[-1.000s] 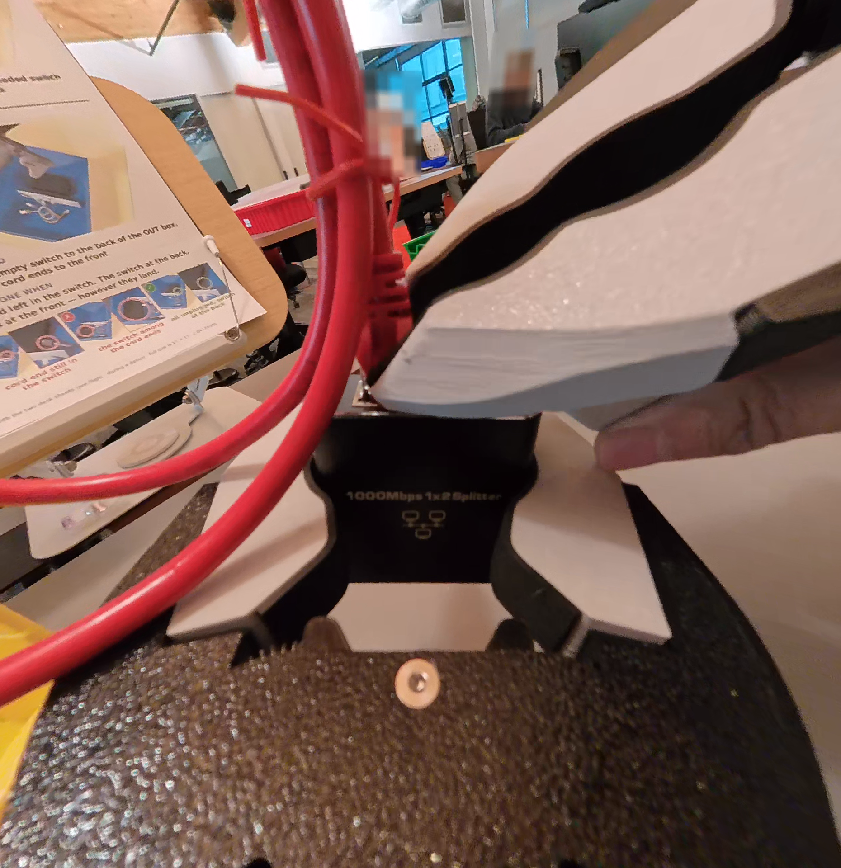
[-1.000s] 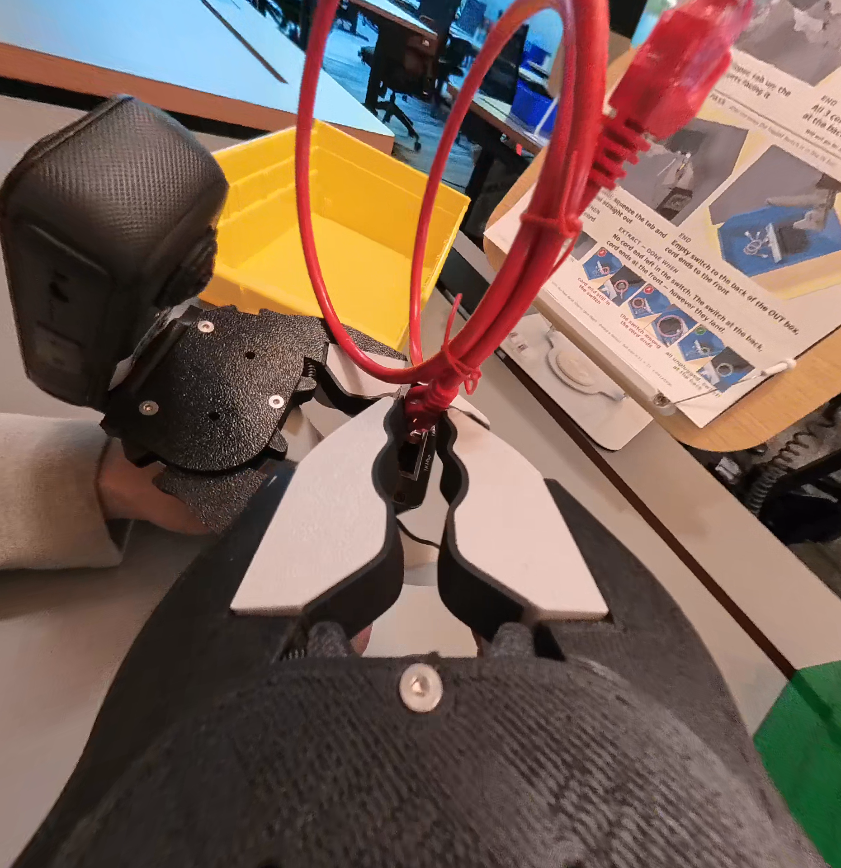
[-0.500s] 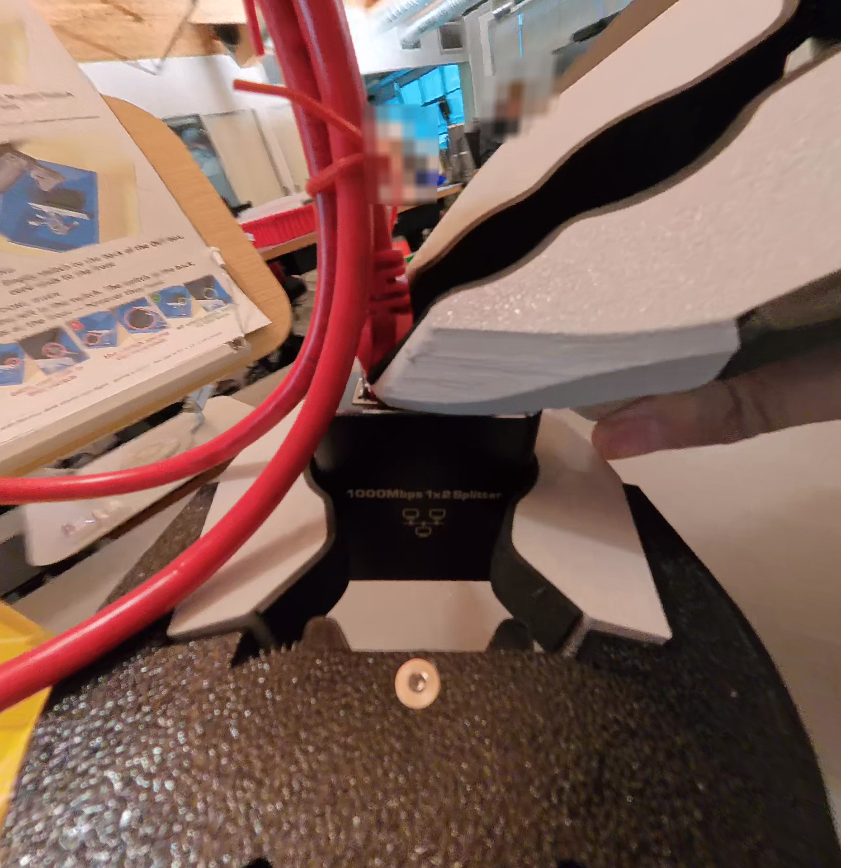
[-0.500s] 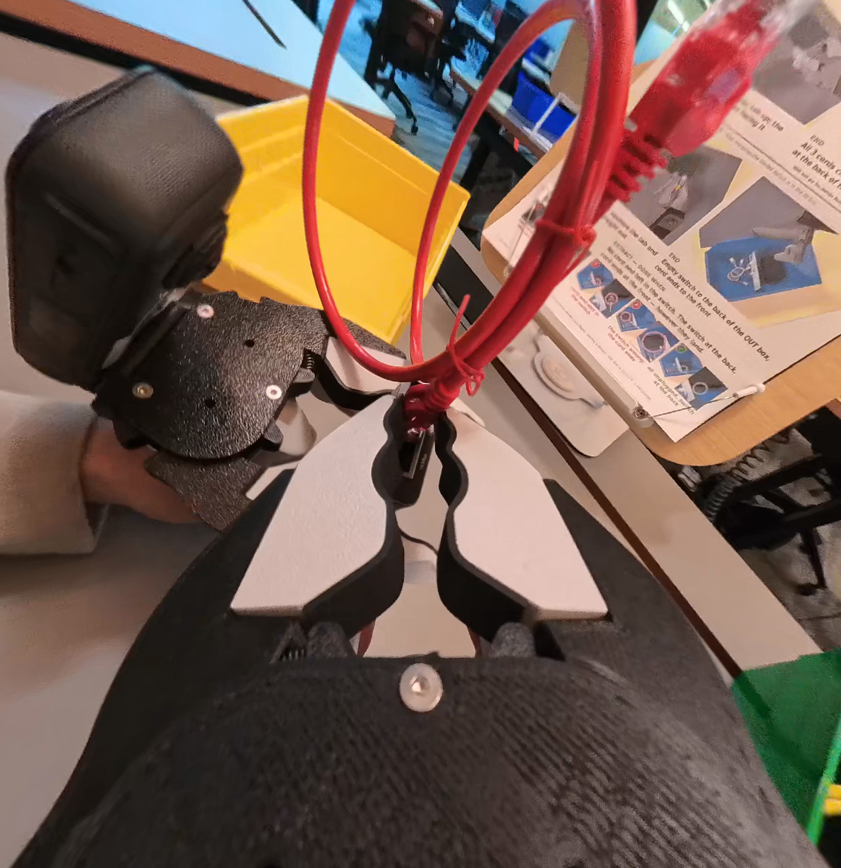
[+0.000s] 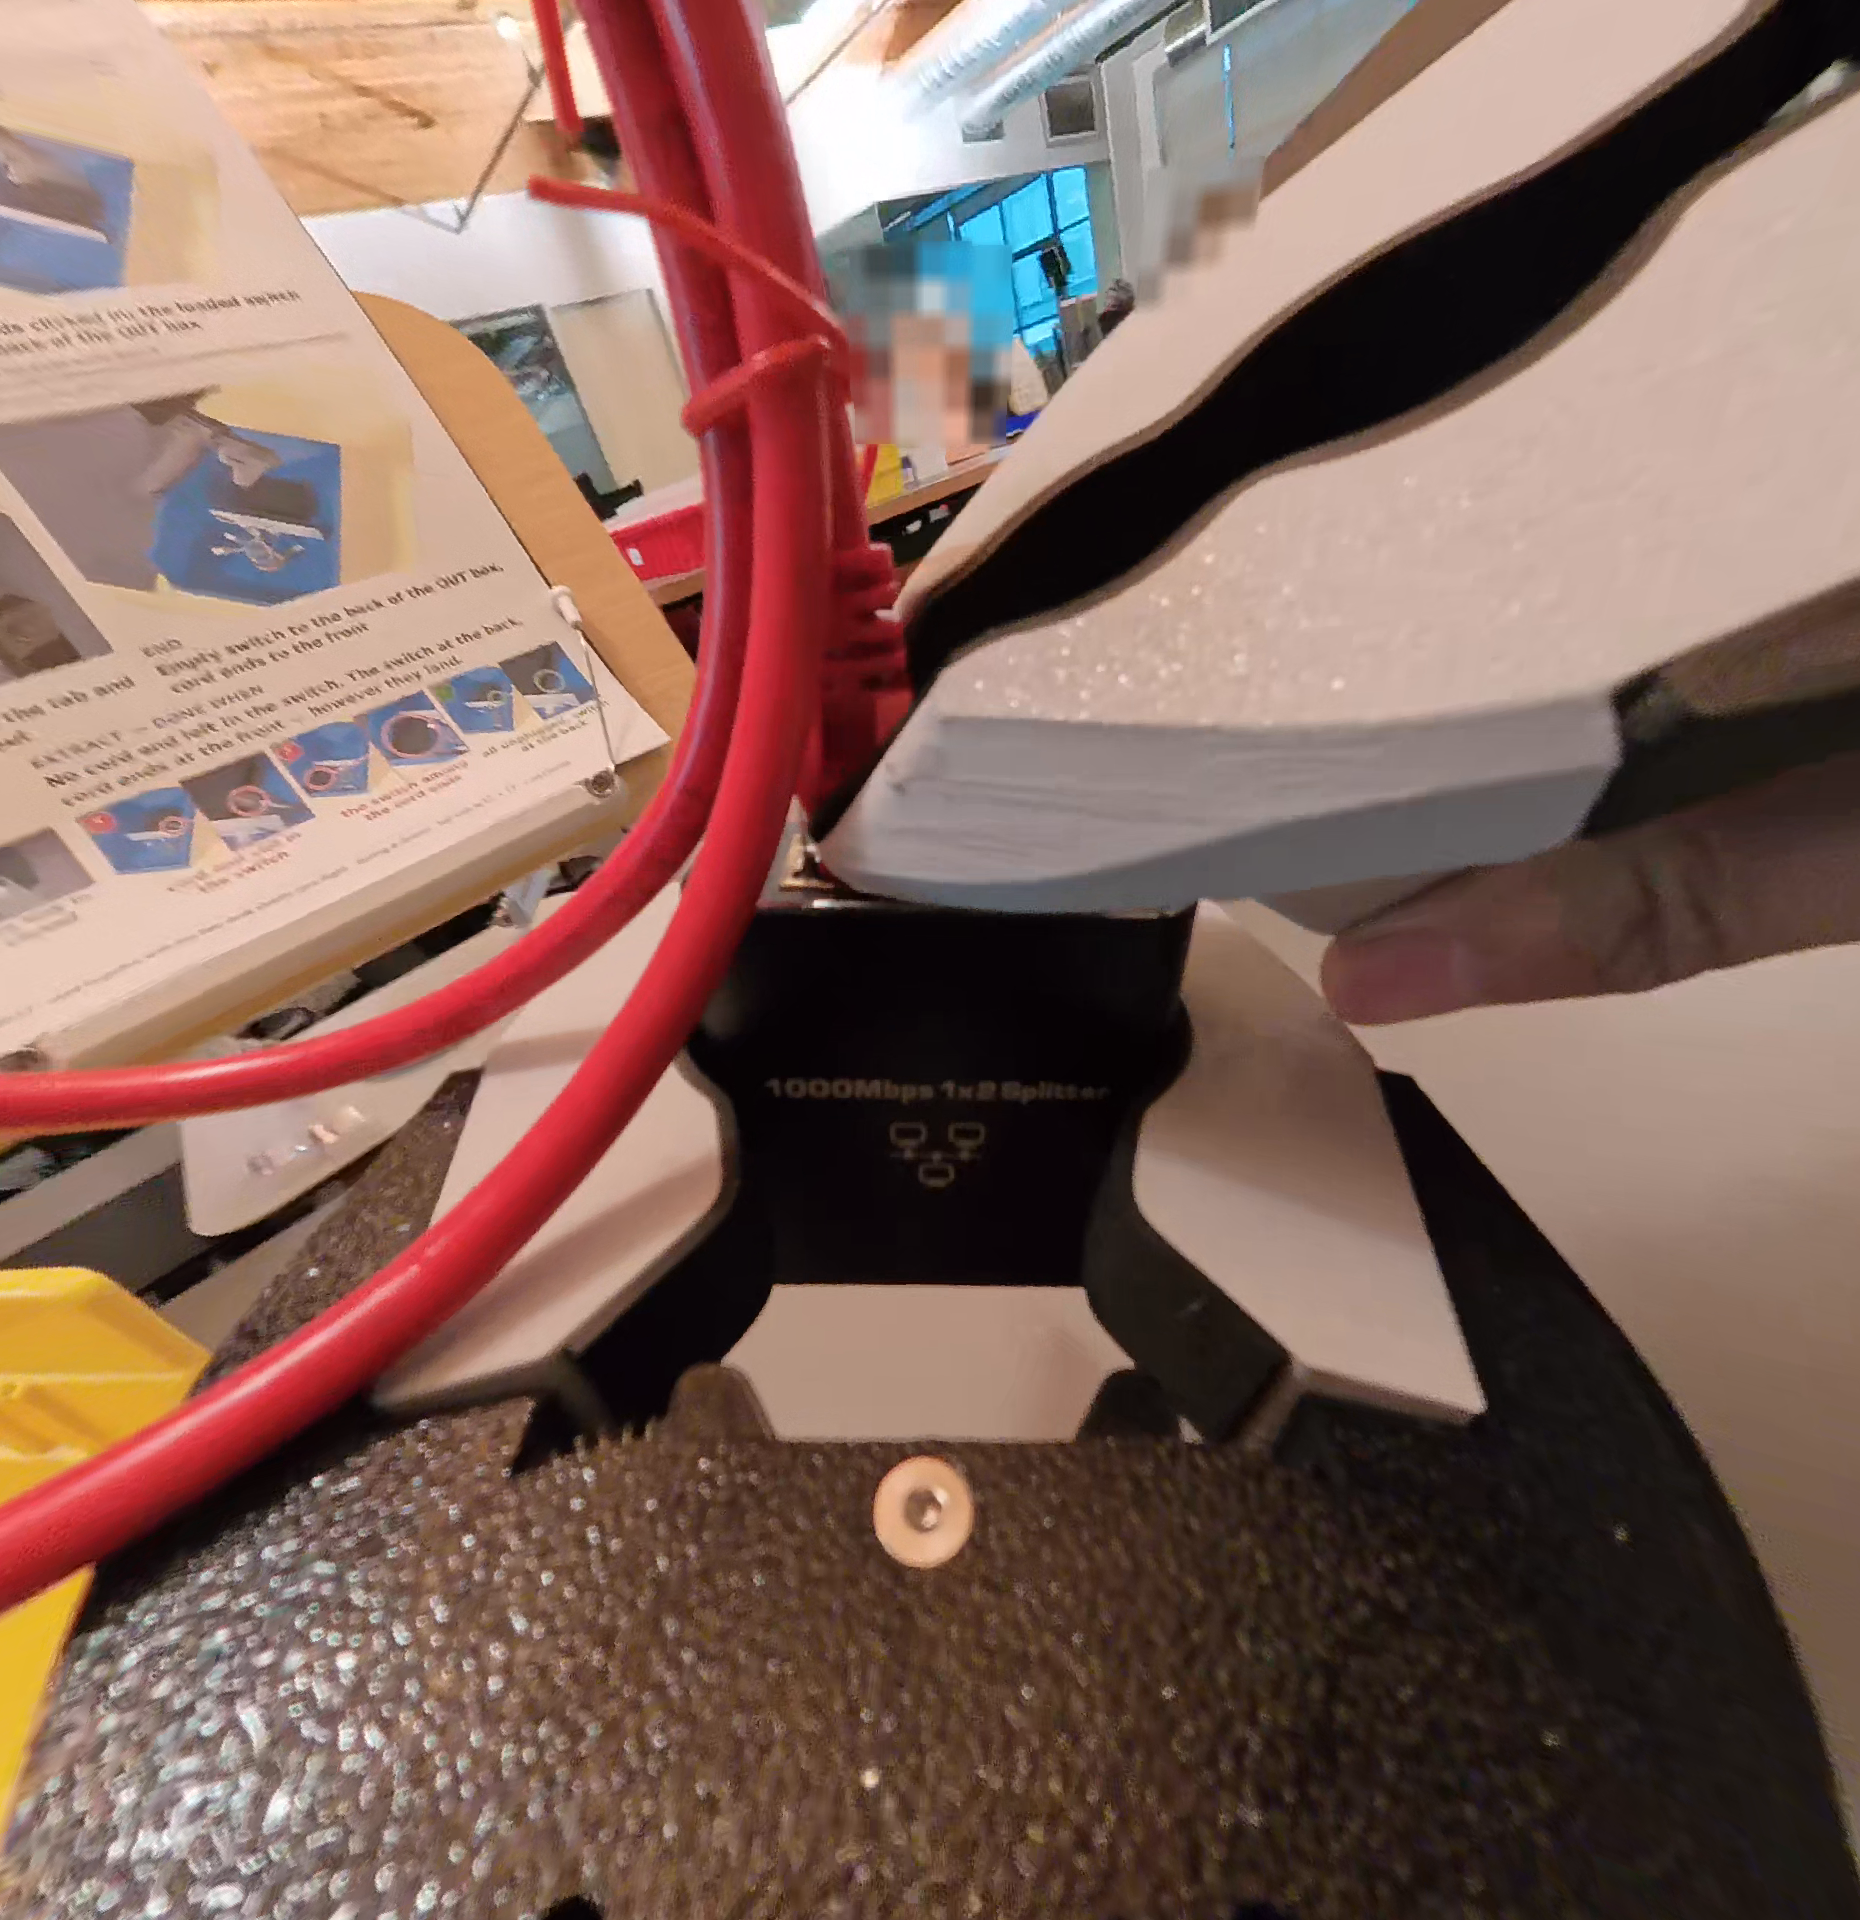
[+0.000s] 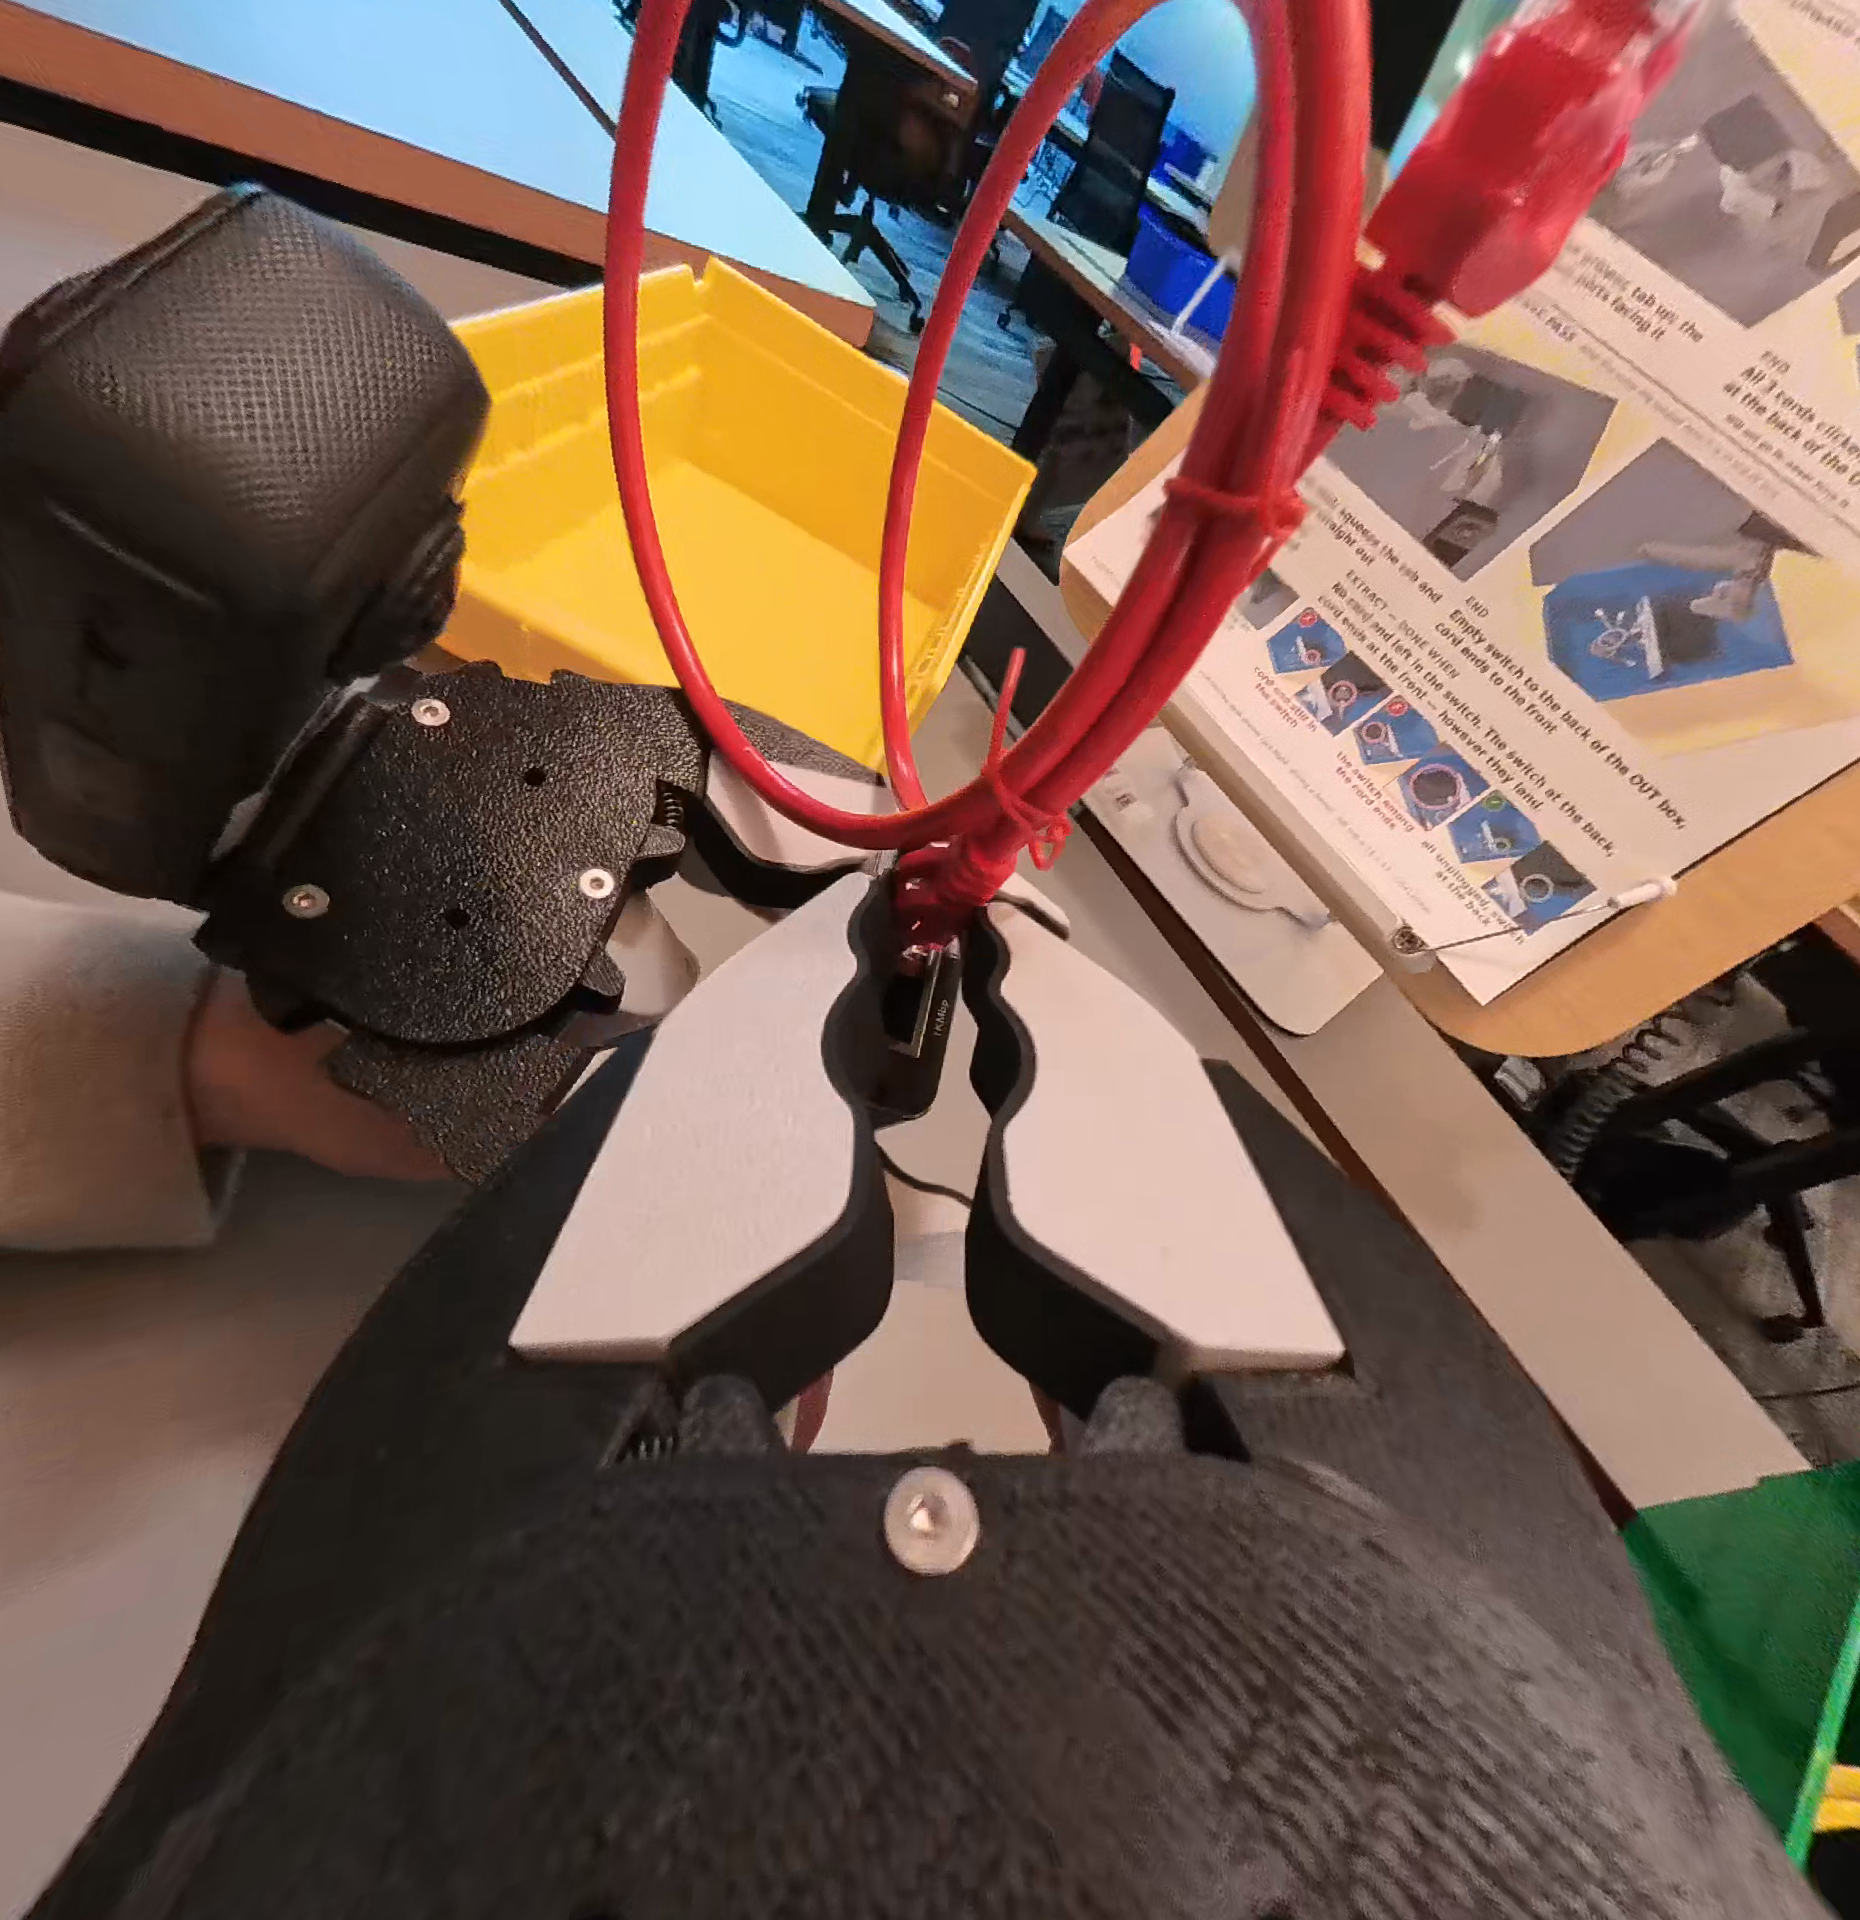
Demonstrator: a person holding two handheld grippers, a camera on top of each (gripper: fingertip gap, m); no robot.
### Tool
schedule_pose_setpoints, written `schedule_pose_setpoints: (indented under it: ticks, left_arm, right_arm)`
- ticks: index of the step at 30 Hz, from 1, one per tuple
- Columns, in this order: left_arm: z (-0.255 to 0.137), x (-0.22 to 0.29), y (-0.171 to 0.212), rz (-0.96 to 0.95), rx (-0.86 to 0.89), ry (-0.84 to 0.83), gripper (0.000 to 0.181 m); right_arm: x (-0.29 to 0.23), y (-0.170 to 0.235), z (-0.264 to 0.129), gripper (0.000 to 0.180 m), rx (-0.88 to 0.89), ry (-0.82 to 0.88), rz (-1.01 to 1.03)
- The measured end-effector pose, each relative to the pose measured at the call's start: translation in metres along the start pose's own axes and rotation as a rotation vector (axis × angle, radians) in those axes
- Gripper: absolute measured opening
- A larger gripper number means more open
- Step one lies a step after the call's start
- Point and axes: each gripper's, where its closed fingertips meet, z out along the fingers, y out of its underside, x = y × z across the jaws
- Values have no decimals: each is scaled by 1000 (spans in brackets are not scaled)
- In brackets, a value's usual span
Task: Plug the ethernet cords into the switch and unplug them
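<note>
My left gripper (image 5: 941, 997) is shut on the sides of a small black switch (image 5: 936, 1174) and holds it above the table. A coiled red ethernet cord (image 5: 739, 644) rises from the switch's far end. Its plug (image 5: 853, 665) sits at the switch's port. My right gripper (image 6: 931, 914) is shut on that plug (image 6: 936, 883), with the switch (image 6: 921, 1029) just behind its fingertips. In the left wrist view its white fingers (image 5: 1269, 748) come in from the right. The cord's other plug (image 6: 1508, 177) hangs free at the top right. The left gripper's body (image 6: 417, 852) is at the left.
An empty yellow bin (image 6: 739, 520) stands behind the grippers and shows at the left edge of the left wrist view (image 5: 32, 1382). An instruction sheet on a tilted wooden board (image 6: 1528, 644) stands to the right. A green bin (image 6: 1788, 1621) is at the lower right. A hand's finger (image 5: 1528, 935) lies under the right gripper. The grippers' ends are close to 6 centimeters from one another.
Both grippers, with the switch and cord between them, have shifted and tilted a little together, so the background has slid. Both grips look the same.
</note>
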Motion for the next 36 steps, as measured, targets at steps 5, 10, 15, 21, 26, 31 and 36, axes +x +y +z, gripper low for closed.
schedule_pose_setpoints:
  ticks: [5, 10, 15, 21, 26, 31, 36]
  left_arm:
    - [-3, -3, -4, 37, 30, -17, 76]
    - [-2, 0, -4, 10, 45, 5, 76]
    - [-4, 2, -8, -16, 66, 39, 77]
    - [-3, 6, -7, -44, 60, 71, 76]
    - [-2, 11, -8, -85, 65, 123, 76]
    - [-3, 3, -6, 7, 49, 37, 76]
    - [-2, 5, -5, -21, 43, 52, 76]
  right_arm:
    - [-3, -3, -1, 14, 74, -70, 155]
    - [-3, -4, -1, 14, 70, -62, 144]
    - [-4, -6, -2, 14, -7, -13, -56]
    - [-3, -4, -2, 14, -62, 9, -183]
    - [-2, -3, -3, 14, -85, 21, -241]
    - [-3, -4, -4, 13, -60, 4, -198]
    - [-3, -3, -4, 13, -44, 5, -160]
